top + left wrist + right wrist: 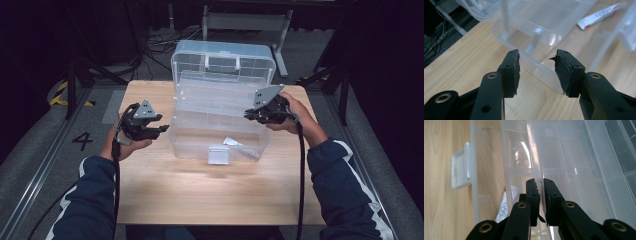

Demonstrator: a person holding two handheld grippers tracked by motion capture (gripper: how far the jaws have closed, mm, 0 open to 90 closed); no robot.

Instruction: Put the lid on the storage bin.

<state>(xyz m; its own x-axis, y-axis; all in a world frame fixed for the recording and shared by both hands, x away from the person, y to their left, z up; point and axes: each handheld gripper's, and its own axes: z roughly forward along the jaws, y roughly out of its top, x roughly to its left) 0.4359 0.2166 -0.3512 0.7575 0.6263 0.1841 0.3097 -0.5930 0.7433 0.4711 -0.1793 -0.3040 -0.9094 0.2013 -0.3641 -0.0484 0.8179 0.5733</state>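
Note:
A clear plastic box (220, 135) stands open on the wooden table (200, 195), its lid (222, 62) upright at the back. A clear inner tray (220, 95) sits over the base. My right gripper (248, 116) is at the box's right side, shut on a thin clear tray wall (535, 157) that runs up between the pads of this gripper (539, 181). My left gripper (162, 123) hovers just left of the box, open with nothing between its pads (537, 57); the box's rounded corner (544, 72) lies beyond them. A white and red tube (599, 16) lies in the base.
A white latch (218, 155) hangs at the box's front wall, seen also as the latch (460, 167) in the right gripper view. Bare table lies in front of the box. Cables and a metal stand's legs (280, 45) sit on the floor behind the table.

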